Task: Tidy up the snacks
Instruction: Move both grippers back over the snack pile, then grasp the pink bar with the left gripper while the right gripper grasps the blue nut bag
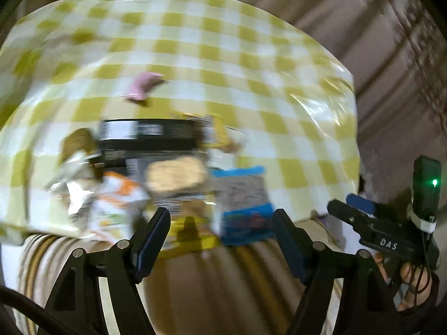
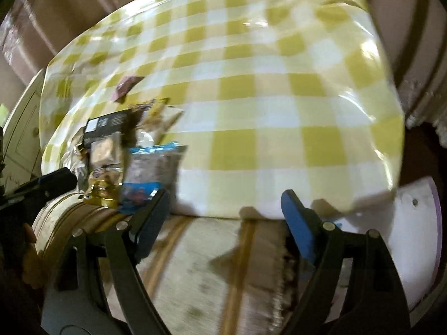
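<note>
A blurred heap of snack packets lies at the near edge of a table under a yellow-and-white checked cloth [image 1: 223, 55]. In it are a black box [image 1: 148, 136], a beige packet [image 1: 176, 174], a blue-edged packet [image 1: 243, 195] and a white-and-orange packet [image 1: 117, 203]. A small pink packet [image 1: 144, 85] lies apart, farther back. My left gripper [image 1: 220, 223] hangs open just short of the heap, nothing between its fingers. My right gripper [image 2: 225, 209] stands open over the table's near edge, right of the heap [image 2: 134, 150], holding nothing. It also shows at the right of the left wrist view [image 1: 360, 206].
A striped beige seat [image 2: 209, 265] sits below the table's near edge. A white board [image 2: 419, 223] lies at the lower right. Brown walls or cabinets [image 1: 377, 42] surround the table. The cloth [image 2: 279, 97] right of the heap is bare.
</note>
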Demonstrator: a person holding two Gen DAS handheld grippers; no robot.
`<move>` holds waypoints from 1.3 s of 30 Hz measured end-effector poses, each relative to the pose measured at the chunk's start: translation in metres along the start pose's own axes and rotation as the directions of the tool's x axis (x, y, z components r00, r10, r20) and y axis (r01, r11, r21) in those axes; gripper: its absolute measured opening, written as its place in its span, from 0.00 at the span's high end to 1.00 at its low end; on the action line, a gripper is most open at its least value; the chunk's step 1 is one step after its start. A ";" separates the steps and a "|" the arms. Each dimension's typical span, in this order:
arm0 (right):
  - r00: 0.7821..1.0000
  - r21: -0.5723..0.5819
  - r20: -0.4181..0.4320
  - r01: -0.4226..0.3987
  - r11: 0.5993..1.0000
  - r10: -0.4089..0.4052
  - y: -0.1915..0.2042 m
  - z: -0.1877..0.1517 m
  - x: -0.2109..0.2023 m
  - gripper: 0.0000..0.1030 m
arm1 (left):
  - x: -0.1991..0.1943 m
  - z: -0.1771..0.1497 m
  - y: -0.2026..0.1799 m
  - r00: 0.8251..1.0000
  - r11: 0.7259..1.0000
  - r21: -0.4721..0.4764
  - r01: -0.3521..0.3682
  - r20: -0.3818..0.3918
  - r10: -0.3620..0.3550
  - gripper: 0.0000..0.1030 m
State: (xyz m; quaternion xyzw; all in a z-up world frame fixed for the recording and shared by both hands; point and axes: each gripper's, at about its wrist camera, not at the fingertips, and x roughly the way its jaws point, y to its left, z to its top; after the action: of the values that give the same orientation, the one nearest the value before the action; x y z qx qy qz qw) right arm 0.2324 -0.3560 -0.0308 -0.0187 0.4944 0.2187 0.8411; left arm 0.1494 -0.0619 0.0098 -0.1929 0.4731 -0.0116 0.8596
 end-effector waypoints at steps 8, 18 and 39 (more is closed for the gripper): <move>0.999 -0.038 -0.027 -0.025 0.999 0.024 0.034 0.016 0.020 0.19 | -0.018 0.022 0.062 0.994 0.996 -0.079 -0.049 0.091 0.056 0.28; 0.990 -0.161 -0.144 -0.023 0.987 0.000 0.080 0.019 0.061 0.19 | 0.003 0.078 0.090 0.984 0.992 -0.064 -0.113 0.130 0.120 0.28; 0.981 -0.175 -0.189 0.003 0.985 -0.036 0.098 0.028 0.109 0.11 | 0.130 0.173 0.090 0.977 0.976 0.075 -0.202 -0.047 0.206 0.42</move>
State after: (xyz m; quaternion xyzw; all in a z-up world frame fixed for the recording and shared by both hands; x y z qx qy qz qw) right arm 0.2625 -0.2227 -0.0899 -0.1178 0.5520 0.2499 0.7868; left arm 0.3480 0.0502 -0.0440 -0.1127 0.5129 0.0550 0.8493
